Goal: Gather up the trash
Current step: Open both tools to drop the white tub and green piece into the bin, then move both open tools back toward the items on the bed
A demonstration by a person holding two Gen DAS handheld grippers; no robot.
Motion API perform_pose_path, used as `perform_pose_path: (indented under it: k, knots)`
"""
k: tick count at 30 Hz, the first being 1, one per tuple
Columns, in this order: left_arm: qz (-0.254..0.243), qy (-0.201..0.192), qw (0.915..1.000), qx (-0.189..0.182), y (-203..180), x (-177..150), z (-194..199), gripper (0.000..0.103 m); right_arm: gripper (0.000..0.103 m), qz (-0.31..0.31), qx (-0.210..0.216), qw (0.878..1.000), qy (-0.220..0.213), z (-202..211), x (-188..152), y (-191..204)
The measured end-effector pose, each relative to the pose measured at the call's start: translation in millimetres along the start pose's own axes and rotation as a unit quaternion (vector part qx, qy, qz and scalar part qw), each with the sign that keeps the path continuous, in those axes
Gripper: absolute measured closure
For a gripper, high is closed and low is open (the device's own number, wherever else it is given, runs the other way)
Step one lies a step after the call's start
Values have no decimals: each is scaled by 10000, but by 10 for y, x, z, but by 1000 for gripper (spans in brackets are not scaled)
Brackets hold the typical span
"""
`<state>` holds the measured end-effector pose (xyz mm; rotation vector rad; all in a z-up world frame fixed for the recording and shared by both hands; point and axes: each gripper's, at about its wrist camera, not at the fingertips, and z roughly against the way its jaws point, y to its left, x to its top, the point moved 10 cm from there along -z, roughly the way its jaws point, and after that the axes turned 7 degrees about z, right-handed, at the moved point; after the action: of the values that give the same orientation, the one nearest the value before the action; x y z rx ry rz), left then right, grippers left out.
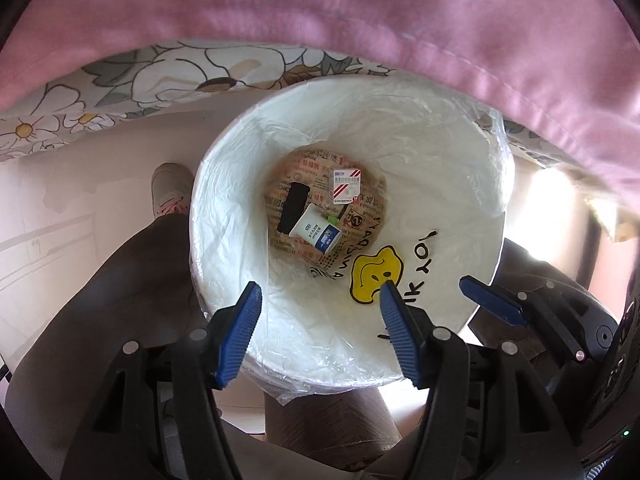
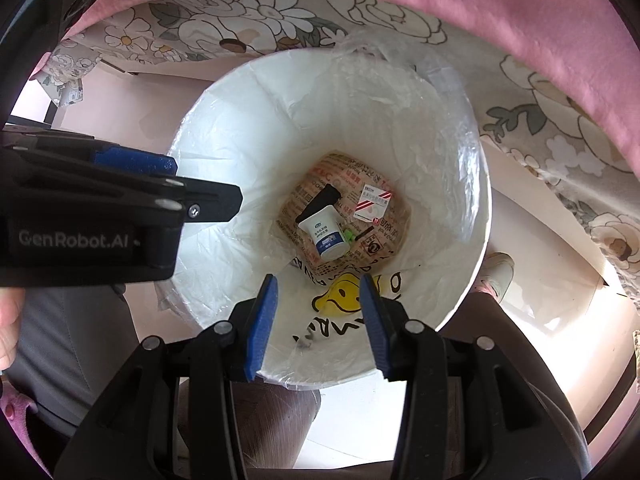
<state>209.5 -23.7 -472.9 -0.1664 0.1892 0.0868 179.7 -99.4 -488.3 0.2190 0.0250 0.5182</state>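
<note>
While both grippers' jaws gape empty, "GenRobot.AI" marks the left gripper [image 2: 120, 184] above the bin [image 2: 224, 128].

We read "GenRobot.AI" in grey on the black body of the left gripper [image 2: 208, 184], seen from the right wrist view. The bin liner [image 1: 448, 184] carried black capitals, inverted and partly folded, beside a yellow smiley face [image 1: 374, 274]; we could not make out words. Print on the white bottle [image 1: 316, 234], small box [image 1: 345, 187] and brown paper [image 2: 384, 248] was too small to read.
</note>
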Motion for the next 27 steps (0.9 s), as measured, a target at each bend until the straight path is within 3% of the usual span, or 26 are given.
perform_pose_path:
  k: [13,15,18,21,27]
  knots:
    - [-538,-601,9967,58,-161,-253,534,35,59,151,-78,9991,-395,608,-170,98]
    - [-573,-713,9958,44,-169,-273,640,31,49,198,-162,9986,-467,720,-186,101]
    - [-643,-924,9936,44,-207,-294,830,25,44,287,-269,9974,-608,916,-205,108]
    - [-713,-1109,9912,61,-267,-306,1007,18,42,422,-418,9956,-718,1113,-217,104]
    - [-843,-1363,9871,-23,-406,-350,1349,15,42,625,-625,9905,-1053,1582,-183,110]
